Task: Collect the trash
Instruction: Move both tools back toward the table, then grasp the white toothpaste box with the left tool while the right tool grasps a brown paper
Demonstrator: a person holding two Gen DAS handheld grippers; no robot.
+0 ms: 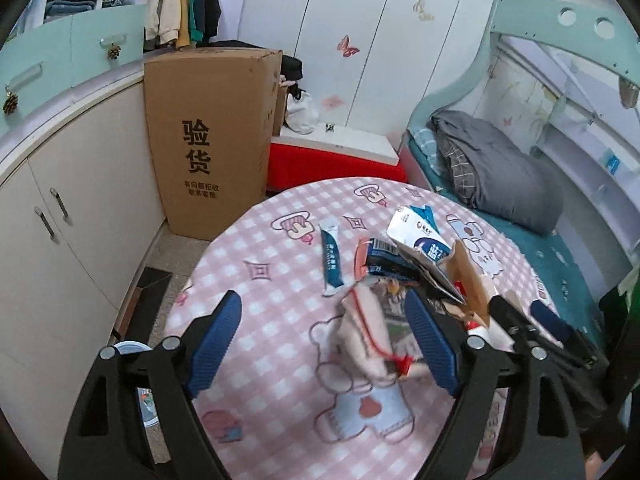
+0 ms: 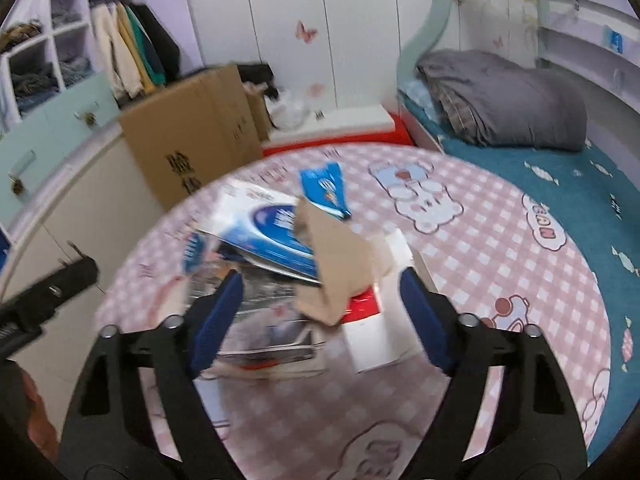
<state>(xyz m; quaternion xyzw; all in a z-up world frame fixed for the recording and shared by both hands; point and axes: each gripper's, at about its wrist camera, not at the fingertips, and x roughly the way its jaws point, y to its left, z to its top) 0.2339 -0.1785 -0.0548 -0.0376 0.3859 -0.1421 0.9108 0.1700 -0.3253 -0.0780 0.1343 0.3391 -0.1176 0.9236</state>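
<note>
A heap of trash lies on the round table with the pink checked cloth. In the left wrist view I see a blue sachet, a dark packet, a white and blue milk carton, torn brown paper and a beige pouch with red string. My left gripper is open above the pouch, not touching it. My right gripper is open over the brown paper, a white and red box and glossy printed sheets; its pads press on nothing. A blue wrapper lies behind.
A tall cardboard box and a red chest with a white top stand beyond the table. Cream cabinets run along the left. A bed with a grey blanket lies to the right. White wardrobe doors fill the back.
</note>
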